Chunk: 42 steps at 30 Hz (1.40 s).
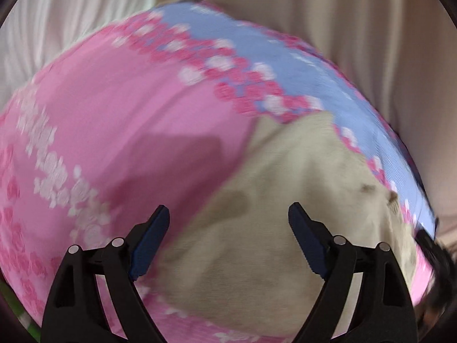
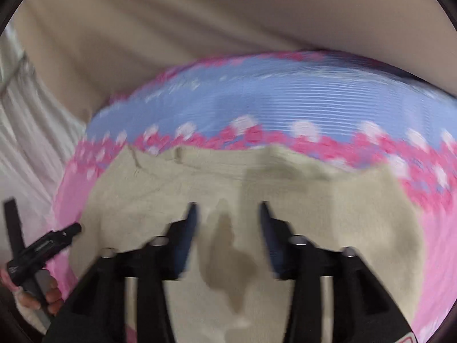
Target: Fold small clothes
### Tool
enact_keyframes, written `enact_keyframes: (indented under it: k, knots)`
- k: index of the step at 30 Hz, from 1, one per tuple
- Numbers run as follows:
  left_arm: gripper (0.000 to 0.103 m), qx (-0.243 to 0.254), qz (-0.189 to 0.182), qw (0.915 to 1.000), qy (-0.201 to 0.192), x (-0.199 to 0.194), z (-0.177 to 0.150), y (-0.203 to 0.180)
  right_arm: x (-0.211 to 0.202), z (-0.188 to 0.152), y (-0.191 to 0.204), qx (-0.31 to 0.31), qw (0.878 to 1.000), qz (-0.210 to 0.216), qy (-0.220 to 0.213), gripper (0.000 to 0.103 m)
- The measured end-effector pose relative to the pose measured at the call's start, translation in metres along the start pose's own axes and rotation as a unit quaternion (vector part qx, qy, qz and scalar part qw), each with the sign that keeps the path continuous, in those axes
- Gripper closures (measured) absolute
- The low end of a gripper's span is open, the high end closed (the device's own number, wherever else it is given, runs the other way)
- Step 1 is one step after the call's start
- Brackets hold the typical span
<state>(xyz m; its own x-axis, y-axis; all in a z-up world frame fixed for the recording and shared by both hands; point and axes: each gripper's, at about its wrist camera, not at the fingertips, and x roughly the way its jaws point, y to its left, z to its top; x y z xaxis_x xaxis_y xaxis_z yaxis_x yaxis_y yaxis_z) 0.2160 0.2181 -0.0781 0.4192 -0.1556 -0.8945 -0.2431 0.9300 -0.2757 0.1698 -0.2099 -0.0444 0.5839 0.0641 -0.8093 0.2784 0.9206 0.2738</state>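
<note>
Both grippers — left (image 1: pixel 228 214), right (image 2: pixel 227 211) — hang empty, jaws apart, over the beige garment (image 2: pixel 328 200); best pinch matching corners, folding evenly.

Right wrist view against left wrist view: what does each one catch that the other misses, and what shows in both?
Only the right wrist view shows the left gripper from outside, at the left edge, with fingers of the hand holding it.

Only the left wrist view shows the wide pink stretch of the floral cloth with its white flower bands, and a green strip at the bottom left edge.

Both show the beige garment lying on the pink and blue cloth, beige fabric behind, and jaws apart, nothing between them: the left gripper and the right gripper.
</note>
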Motion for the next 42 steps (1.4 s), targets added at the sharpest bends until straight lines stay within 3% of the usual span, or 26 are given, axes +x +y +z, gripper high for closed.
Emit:
enact_keyframes:
  k: [3, 5, 7, 10, 17, 21, 27, 28, 30, 31, 32, 33, 34, 35, 37, 42]
  knots:
    - [0.02, -0.028, 0.011, 0.9994, 0.018, 0.007, -0.004, 0.02, -0.032, -0.037, -0.057, 0.059, 0.997, -0.057, 0.006, 0.045]
    - [0.02, -0.015, 0.021, 0.9995, 0.019, 0.009, -0.01, 0.021, -0.054, -0.067, -0.091, 0.087, 0.992, -0.09, 0.009, 0.044]
    - [0.019, 0.003, 0.031, 0.9993, 0.02, 0.012, -0.018, 0.016, -0.064, -0.091, -0.112, 0.12, 0.988, -0.096, 0.018, 0.041]
    - [0.019, 0.014, 0.033, 0.999, 0.025, 0.015, -0.028, 0.011, -0.065, -0.116, -0.131, 0.152, 0.985, -0.069, 0.035, 0.038]
    - [0.019, 0.022, 0.036, 0.9989, 0.022, 0.008, -0.041, -0.001, -0.036, -0.129, -0.112, 0.158, 0.986, -0.009, 0.048, 0.038]
    - [0.016, 0.013, 0.036, 0.9989, 0.026, 0.01, -0.045, 0.001, -0.03, -0.129, -0.103, 0.156, 0.987, -0.008, 0.04, 0.029]
    - [0.009, -0.004, 0.032, 0.9992, 0.024, 0.015, -0.048, 0.005, -0.026, -0.126, -0.101, 0.161, 0.986, 0.003, 0.03, 0.024]
    - [0.009, -0.018, 0.018, 0.9991, 0.032, 0.02, -0.047, 0.009, -0.025, -0.126, -0.1, 0.162, 0.986, 0.007, 0.028, 0.025]
    - [0.011, -0.025, 0.004, 0.9992, 0.03, 0.019, -0.044, 0.01, -0.019, -0.124, -0.104, 0.183, 0.981, 0.045, 0.041, 0.061]
    - [0.023, -0.022, 0.001, 0.9993, 0.029, 0.018, -0.043, 0.009, -0.017, -0.123, -0.106, 0.201, 0.976, 0.064, 0.044, 0.066]
    - [0.048, -0.016, -0.013, 0.9993, 0.03, 0.017, -0.041, 0.006, -0.018, -0.121, -0.107, 0.213, 0.973, 0.075, 0.044, 0.071]
    - [0.057, -0.012, -0.033, 0.9987, 0.038, 0.016, -0.039, 0.004, -0.021, -0.118, -0.105, 0.213, 0.973, 0.079, 0.04, 0.075]
    - [0.075, -0.022, -0.035, 0.9983, 0.042, 0.012, -0.035, 0.004, -0.026, -0.113, -0.103, 0.21, 0.974, 0.079, 0.033, 0.076]
    - [0.084, -0.037, -0.055, 0.9967, 0.047, 0.008, -0.032, 0.007, -0.035, -0.108, -0.102, 0.208, 0.974, 0.081, 0.026, 0.079]
    - [0.085, -0.065, -0.091, 0.9926, 0.048, -0.009, -0.027, 0.011, -0.062, -0.097, -0.101, 0.197, 0.977, 0.082, 0.008, 0.082]
    - [0.089, -0.049, -0.141, 0.9877, 0.047, -0.056, -0.043, 0.004, -0.12, -0.094, -0.105, 0.137, 0.989, 0.048, 0.01, 0.084]
